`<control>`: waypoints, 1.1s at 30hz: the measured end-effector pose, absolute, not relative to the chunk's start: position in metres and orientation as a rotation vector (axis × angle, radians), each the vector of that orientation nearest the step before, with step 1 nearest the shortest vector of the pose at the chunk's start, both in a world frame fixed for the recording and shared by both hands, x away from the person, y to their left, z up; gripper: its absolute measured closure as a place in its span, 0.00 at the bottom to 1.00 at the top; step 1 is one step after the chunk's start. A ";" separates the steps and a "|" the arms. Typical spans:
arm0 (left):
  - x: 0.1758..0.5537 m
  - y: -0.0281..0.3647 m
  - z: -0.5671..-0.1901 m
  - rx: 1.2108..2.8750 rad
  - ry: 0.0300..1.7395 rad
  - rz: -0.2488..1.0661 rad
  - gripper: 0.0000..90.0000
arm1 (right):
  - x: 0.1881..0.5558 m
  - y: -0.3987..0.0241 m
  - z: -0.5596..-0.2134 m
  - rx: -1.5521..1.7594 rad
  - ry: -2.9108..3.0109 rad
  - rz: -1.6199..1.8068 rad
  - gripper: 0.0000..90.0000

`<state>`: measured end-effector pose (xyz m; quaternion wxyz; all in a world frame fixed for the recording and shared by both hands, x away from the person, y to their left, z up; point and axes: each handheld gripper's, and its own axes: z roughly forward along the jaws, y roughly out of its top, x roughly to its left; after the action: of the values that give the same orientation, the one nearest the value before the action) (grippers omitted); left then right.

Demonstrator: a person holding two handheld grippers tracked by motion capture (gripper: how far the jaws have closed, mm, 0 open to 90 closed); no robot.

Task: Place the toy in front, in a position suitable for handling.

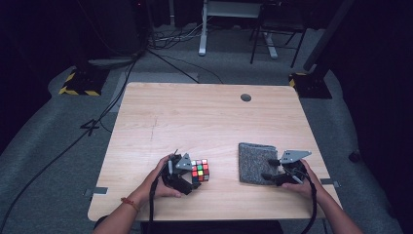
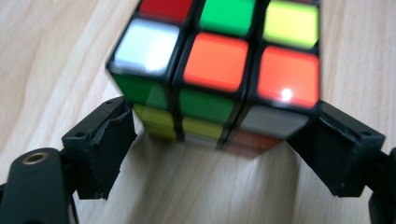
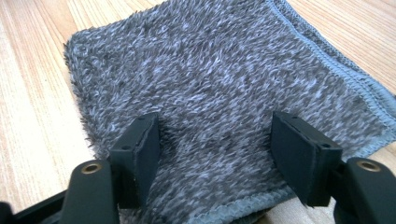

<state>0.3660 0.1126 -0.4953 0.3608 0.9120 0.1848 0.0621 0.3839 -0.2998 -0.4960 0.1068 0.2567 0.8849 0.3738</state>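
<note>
Left tool [image 1: 191, 171] is sitting near the front left of the bench [image 1: 204, 112], held in the person's left hand [image 1: 158, 181], jaws spread wide with the puzzle cube [image 1: 200, 170] between them. In the left gripper view the cube [image 2: 219, 70] is lying between the two black pads, jaws flanking its near corners; whether the pads are touching it I cannot tell. The cube is resting on the bench, top face showing orange, white, green, yellow and red stickers, one edge angling toward the tool. Being a cube, it has no long axis.

Right of it, apart from the cube, a grey folded cloth [image 1: 257, 163] is lying flat, long axis running front to back. Right tool [image 1: 271, 168] is hovering over the cloth's right edge, held in the right hand [image 1: 303, 181], jaws open and holding nothing. In the right gripper view the cloth [image 3: 219, 88] is showing a stitched hem along its right side.

Farther back, a round grommet hole [image 1: 246, 97] is sitting in the bench.
</note>
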 end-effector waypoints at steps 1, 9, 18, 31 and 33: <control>0.367 0.111 -0.494 2.345 0.474 0.146 0.17 | 0.384 -0.300 -0.496 0.755 2.605 1.096 0.38; 0.373 0.099 -0.490 2.314 0.435 0.145 0.20 | 0.383 -0.299 -0.496 0.757 2.604 1.093 0.38; 0.375 0.100 -0.490 2.300 0.438 0.138 0.26 | 0.382 -0.297 -0.495 0.767 2.604 1.080 0.38; 0.377 0.089 -0.489 2.321 0.382 0.114 0.32 | 0.372 -0.283 -0.494 0.671 2.665 1.077 0.38; 0.375 0.088 -0.488 2.325 0.373 0.112 0.37 | 0.369 -0.279 -0.493 0.646 2.680 1.079 0.38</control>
<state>0.3753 0.0882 -0.4885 0.3822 0.9113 0.1464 0.0440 0.3692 -0.2788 -0.4934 0.0903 0.2173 0.9016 0.3630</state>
